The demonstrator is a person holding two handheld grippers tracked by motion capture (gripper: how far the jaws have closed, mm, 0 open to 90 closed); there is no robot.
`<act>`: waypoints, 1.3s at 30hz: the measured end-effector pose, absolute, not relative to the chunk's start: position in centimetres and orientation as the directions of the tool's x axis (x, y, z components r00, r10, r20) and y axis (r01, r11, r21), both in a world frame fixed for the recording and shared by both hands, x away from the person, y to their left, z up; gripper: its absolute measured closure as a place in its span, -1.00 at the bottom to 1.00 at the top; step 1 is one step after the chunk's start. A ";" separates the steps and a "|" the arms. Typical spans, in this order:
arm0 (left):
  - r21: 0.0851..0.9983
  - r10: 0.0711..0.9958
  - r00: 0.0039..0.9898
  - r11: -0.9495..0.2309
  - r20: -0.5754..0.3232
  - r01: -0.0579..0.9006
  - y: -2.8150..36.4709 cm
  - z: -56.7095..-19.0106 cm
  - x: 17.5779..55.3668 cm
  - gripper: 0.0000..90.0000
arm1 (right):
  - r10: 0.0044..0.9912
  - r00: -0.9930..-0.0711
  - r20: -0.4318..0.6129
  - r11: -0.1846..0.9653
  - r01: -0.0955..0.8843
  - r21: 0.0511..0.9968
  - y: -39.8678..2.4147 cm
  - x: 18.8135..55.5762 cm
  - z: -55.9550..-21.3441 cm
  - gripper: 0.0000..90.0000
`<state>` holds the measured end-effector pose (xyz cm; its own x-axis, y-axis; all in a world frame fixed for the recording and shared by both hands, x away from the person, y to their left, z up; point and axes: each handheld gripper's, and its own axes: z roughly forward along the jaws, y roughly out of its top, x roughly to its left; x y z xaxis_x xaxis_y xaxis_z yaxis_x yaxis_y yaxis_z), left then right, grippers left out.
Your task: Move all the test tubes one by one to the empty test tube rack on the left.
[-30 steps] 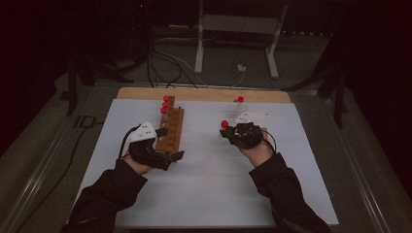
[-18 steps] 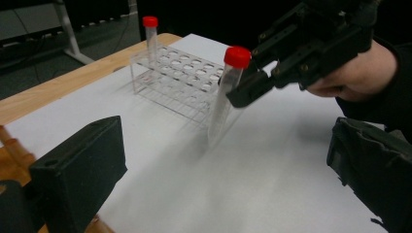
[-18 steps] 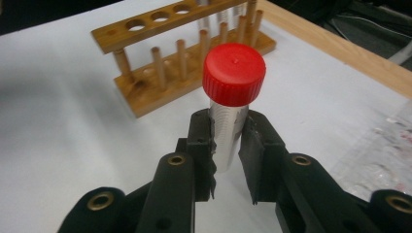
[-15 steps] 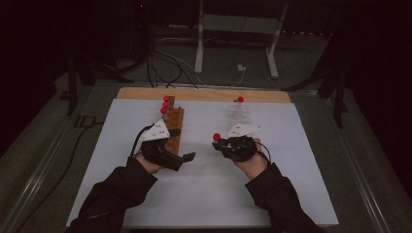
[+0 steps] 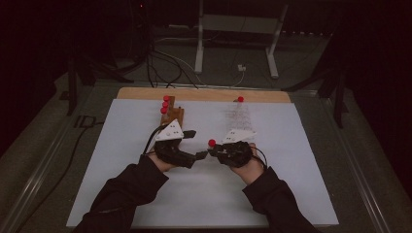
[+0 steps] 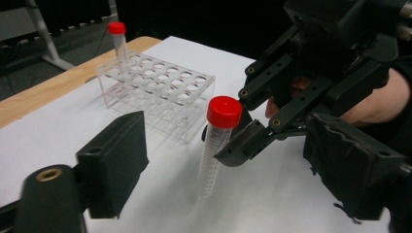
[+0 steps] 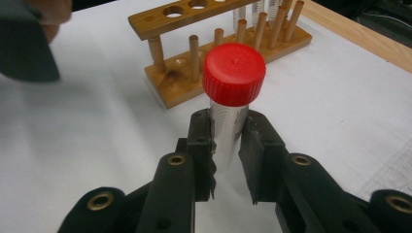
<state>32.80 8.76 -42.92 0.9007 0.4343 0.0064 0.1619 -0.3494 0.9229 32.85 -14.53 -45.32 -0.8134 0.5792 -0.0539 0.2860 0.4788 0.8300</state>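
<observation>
One clear, red-capped tube [image 7: 232, 97] stands upright, clamped by right gripper [image 7: 228, 145].

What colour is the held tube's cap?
Red; the cap shows best in the right gripper view.

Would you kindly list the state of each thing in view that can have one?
Held tube: capped, upright, clamped in the right gripper.
Right gripper: shut on the tube.
Left gripper: open, jaws just been closing, either side of the held tube without touching.
Clear rack: one capped tube standing in it, other holes empty.
Wooden rack: three red-capped tubes at its far end.
</observation>
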 end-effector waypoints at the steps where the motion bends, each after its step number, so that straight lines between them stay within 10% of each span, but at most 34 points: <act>1: 0.922 0.433 0.901 -0.350 0.006 0.162 8.6 -43.0 32.8 -0.49 | 0.579 -0.813 -0.054 0.479 0.287 0.830 -14.5 32.8 -45.3 0.67; 28: 0.912 0.414 0.910 -0.386 0.037 0.138 6.3 -44.0 33.6 0.49 | 0.564 -0.824 -0.047 0.481 0.282 0.830 -14.3 32.5 -45.3 0.67; 39: 0.912 0.412 0.910 -0.391 0.056 0.121 6.4 -43.8 33.6 0.59 | 0.564 -0.825 -0.038 0.474 0.285 0.833 -14.4 32.5 -45.3 0.67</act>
<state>33.61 6.39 -43.82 0.9096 0.4117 0.0555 0.1212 -0.3909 0.9124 32.50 -14.40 -45.30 -0.8251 0.5637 -0.0384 0.2850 0.4740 0.8331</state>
